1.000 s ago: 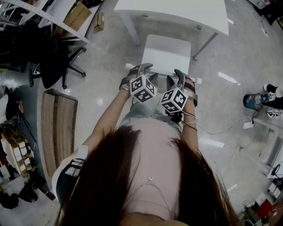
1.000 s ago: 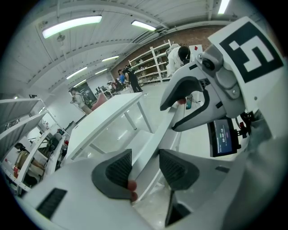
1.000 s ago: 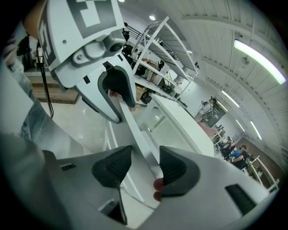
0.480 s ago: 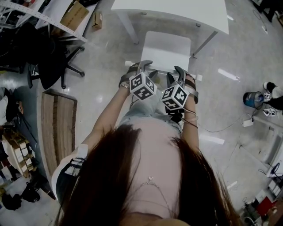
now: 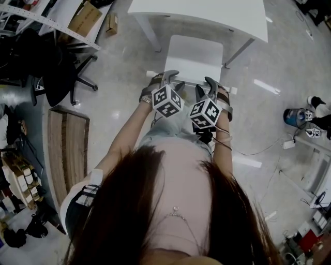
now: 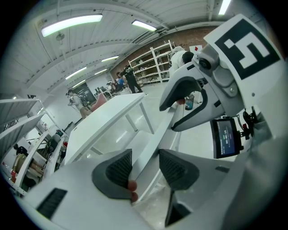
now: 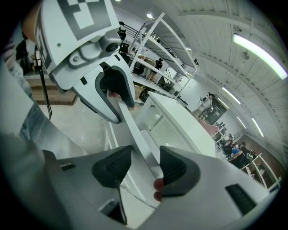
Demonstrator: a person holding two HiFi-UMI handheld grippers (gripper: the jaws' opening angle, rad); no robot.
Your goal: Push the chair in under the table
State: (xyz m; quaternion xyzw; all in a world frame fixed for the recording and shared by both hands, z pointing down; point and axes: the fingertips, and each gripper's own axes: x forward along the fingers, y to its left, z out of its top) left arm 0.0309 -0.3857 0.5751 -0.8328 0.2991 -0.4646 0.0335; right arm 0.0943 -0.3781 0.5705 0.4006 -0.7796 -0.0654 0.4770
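A white chair [image 5: 194,56] stands on the floor with its seat partly under the front edge of a white table [image 5: 201,11]. Both grippers hold the top of its backrest [image 5: 189,84]. My left gripper [image 5: 172,82] is shut on the left part of the rail and my right gripper [image 5: 205,89] on the right part. In the left gripper view the backrest [image 6: 155,143] runs between the pads of the left gripper [image 6: 145,168] toward the table [image 6: 108,119]. In the right gripper view the rail [image 7: 135,130] sits between the pads of the right gripper [image 7: 145,170].
A black office chair [image 5: 62,72] and a wooden pallet [image 5: 67,150] are on the left. A cardboard box [image 5: 90,18] lies under shelving at the upper left. A blue container [image 5: 296,118] and cables sit on the floor at the right. People stand far off.
The chair and both grippers have shifted a little toward the table. The seat now reaches closer under its front edge.
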